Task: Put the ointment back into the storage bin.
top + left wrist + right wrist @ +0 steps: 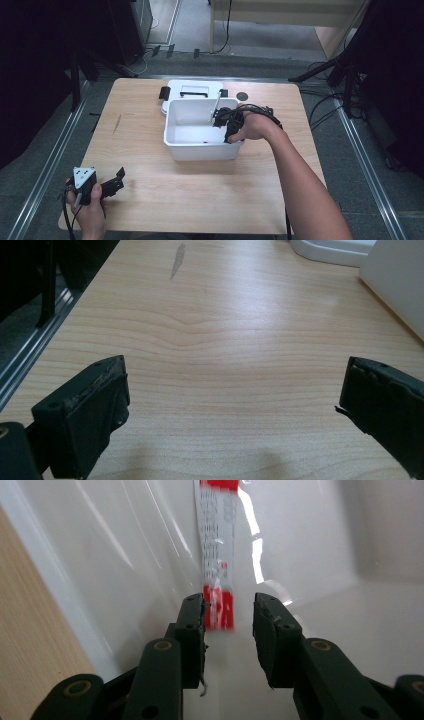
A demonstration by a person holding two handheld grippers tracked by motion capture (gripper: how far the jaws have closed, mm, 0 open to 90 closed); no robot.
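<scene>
Right gripper (pixel 229 625), inside the bin (pixel 175 142), stands narrowly open around a packet (pixel 217 555); left gripper (pixel 230 405) rests wide open, near left.

A light wooden table (pixel 200 200) is set on grey carpet (pixel 30 165), flanked by metal rails (pixel 47 170). Pale wooden furniture (pixel 280 12) is seen behind; sides pretty dark.

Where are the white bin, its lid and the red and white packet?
white bin (pixel 200 149): high view, on its front wall.
lid (pixel 192 85): high view, on its top behind the bin.
red and white packet (pixel 216 555): right gripper view, on its printed middle.
</scene>
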